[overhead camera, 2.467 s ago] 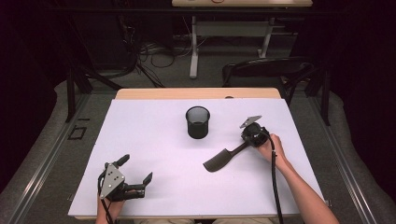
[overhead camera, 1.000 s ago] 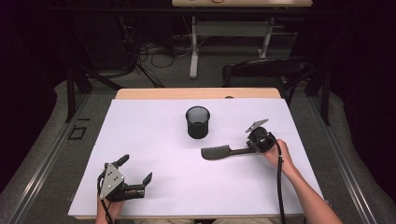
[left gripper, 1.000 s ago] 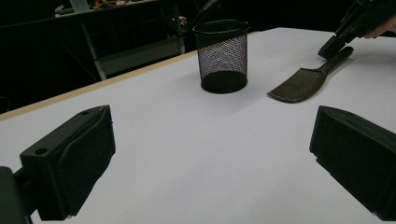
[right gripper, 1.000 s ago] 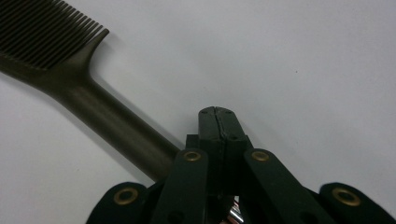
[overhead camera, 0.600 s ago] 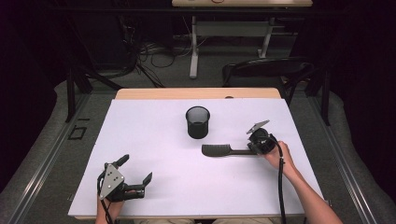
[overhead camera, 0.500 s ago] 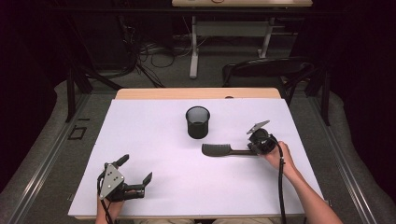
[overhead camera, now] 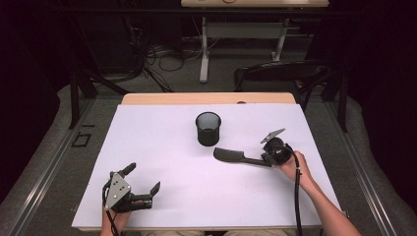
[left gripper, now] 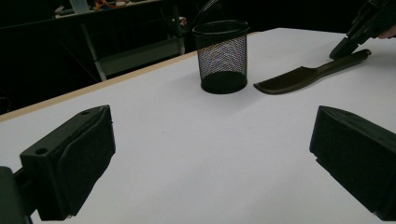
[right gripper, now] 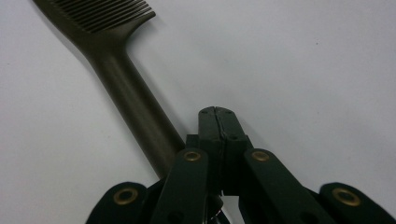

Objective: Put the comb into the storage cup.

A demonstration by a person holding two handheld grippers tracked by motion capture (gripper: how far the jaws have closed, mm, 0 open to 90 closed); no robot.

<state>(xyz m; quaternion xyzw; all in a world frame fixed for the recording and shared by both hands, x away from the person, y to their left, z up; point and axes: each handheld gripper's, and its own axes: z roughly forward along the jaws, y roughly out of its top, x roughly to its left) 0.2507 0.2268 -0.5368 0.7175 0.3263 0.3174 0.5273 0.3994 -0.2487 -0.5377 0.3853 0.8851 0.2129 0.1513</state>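
Observation:
A dark comb (overhead camera: 231, 155) with a long handle lies almost crosswise on the white table (overhead camera: 157, 137), just in front of a black mesh cup (overhead camera: 208, 129). My right gripper (overhead camera: 264, 159) is at the handle's end, its jaws shut with nothing between them. In the right gripper view the comb's handle (right gripper: 130, 93) runs alongside the closed right gripper (right gripper: 217, 112), to its left. My left gripper (overhead camera: 143, 178) rests near the table's front left corner, open and empty. From the left gripper view (left gripper: 210, 126) the cup (left gripper: 220, 56) and comb (left gripper: 299, 77) lie far ahead.
The table's wooden far edge (overhead camera: 206, 98) shows behind the white sheet. A dark chair (overhead camera: 280, 73) stands beyond the far right corner. Cables and a desk frame (overhead camera: 204, 54) are on the floor behind.
The comb has swung from a diagonal, head toward the front, to nearly crosswise. My right gripper shifted slightly right and nearer along with the handle's end. The left gripper stayed put.

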